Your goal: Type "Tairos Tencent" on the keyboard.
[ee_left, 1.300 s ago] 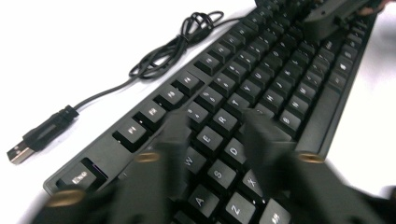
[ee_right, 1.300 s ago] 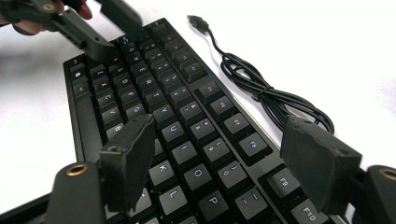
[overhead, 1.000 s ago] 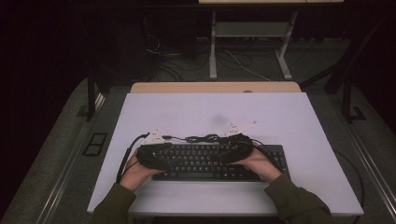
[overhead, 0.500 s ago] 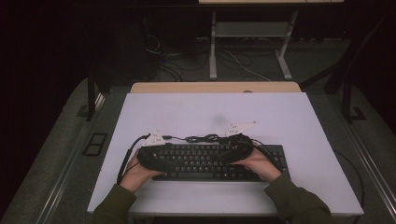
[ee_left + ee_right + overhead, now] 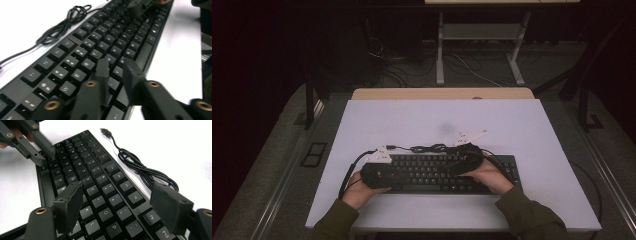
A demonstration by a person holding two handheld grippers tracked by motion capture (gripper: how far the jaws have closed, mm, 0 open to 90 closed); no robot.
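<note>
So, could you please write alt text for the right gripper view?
The right hand-held gripper, jaws wide open, hovers over the right half of a black keyboard on a white table. The keyboard's bundled cable lies beside it; the left hand-held gripper is at the far end.

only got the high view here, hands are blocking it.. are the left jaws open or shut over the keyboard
Observer: The left gripper has its jaws a narrow gap apart with nothing between them, over the keyboard by the R and T keys.
Operator: and the right one
Observer: The right gripper has its jaws spread wide and empty, above the U, I and O keys.
Operator: is the cable plugged into anything
Observer: No. The cable lies bundled on the table along the keyboard's function-key edge, and its USB plug lies loose there.
</note>
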